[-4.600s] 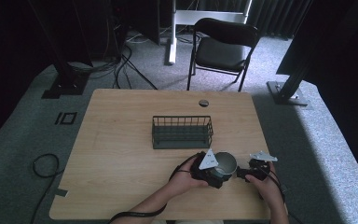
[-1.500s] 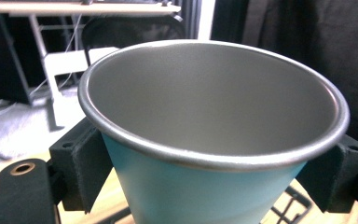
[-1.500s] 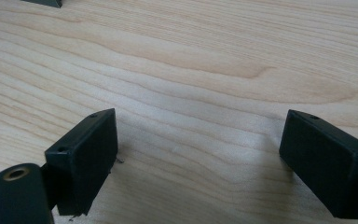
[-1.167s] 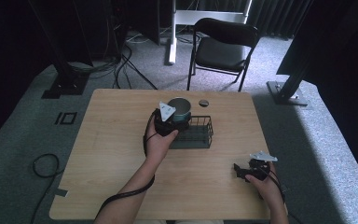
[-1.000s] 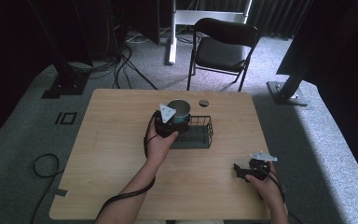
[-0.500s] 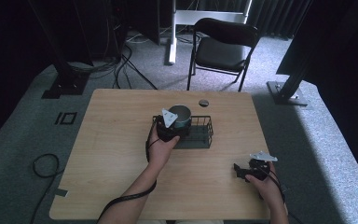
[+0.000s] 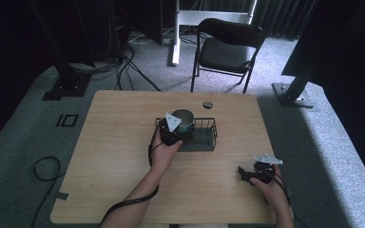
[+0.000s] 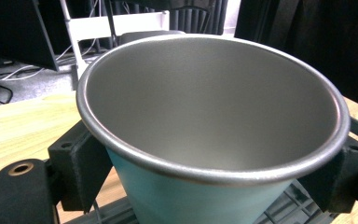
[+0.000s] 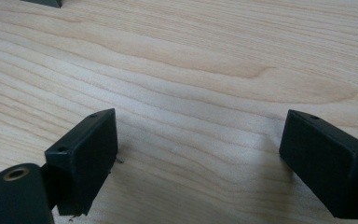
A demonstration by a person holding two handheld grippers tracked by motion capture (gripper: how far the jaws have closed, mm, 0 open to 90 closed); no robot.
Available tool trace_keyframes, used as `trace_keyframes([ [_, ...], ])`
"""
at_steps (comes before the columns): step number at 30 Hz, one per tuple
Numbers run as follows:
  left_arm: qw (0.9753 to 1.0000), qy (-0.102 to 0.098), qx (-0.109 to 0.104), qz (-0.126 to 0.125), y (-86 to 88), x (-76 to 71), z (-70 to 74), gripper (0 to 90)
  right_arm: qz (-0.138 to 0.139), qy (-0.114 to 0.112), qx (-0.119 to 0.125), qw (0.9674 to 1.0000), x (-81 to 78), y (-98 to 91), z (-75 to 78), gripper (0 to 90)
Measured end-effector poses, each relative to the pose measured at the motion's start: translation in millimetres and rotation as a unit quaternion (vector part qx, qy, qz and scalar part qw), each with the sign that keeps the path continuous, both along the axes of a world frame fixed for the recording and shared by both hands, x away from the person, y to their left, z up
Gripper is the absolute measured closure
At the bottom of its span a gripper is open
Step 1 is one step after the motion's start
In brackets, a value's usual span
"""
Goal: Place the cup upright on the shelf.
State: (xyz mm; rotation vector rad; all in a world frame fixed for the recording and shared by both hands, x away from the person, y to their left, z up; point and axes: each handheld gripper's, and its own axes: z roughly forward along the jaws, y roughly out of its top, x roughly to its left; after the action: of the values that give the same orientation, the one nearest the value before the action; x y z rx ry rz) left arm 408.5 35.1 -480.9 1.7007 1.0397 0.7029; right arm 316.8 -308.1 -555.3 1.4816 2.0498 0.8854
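Your left tongs (image 7: 177, 133) grip a teal metal cup with a bare steel inside (image 7: 184, 119), one jaw on each side of its wall just below the rim. In the left gripper view the cup (image 8: 212, 126) stands upright and empty between the jaws, with dark wire and a slotted floor visible beneath it. From the high view, the cup sits at the left end of the dark wire basket (image 7: 204, 135), which stands near the middle of the light wooden table (image 7: 114, 156), a little toward its far edge. Whether the cup's base already rests on the basket floor cannot be told. Your right tongs (image 7: 247, 174) rest near the table's near right corner, jaws spread wide and holding nothing; the right gripper view shows bare wood grain between them (image 9: 200, 140). A small round dark disc (image 7: 207, 104) lies close to the far edge, apart from the basket. Judged from this position, the carry to the basket is largely done; what is left is to settle the cup, let the left jaws go, and lift clear.
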Motion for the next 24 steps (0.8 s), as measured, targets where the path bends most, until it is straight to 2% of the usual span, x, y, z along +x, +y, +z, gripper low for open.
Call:
trace_keyframes([
  [6, 0.9999, 0.006, 0.014, -0.005, 0.1, -2.1, 2.6, 10.3, 0.0, 0.0, 0.0, 1.0, 0.0, 0.0, 0.0, 11.0],
  [15, 0.9994, 0.023, 0.014, -0.021, 2.8, -7.5, 5.7, 8.9, -0.001, 0.001, 0.0, 1.0, -0.1, 0.1, 0.1, 10.9],
  [18, 0.9996, 0.021, 0.007, -0.018, 6.0, -8.6, 7.8, 8.9, -0.001, 0.001, 0.0, 1.0, -0.1, 0.1, 0.0, 11.0],
  [24, 0.9996, 0.021, 0.008, -0.018, 10.9, -9.7, 10.6, 8.9, -0.001, 0.001, 0.001, 1.0, -0.1, 0.1, 0.0, 11.0],
])
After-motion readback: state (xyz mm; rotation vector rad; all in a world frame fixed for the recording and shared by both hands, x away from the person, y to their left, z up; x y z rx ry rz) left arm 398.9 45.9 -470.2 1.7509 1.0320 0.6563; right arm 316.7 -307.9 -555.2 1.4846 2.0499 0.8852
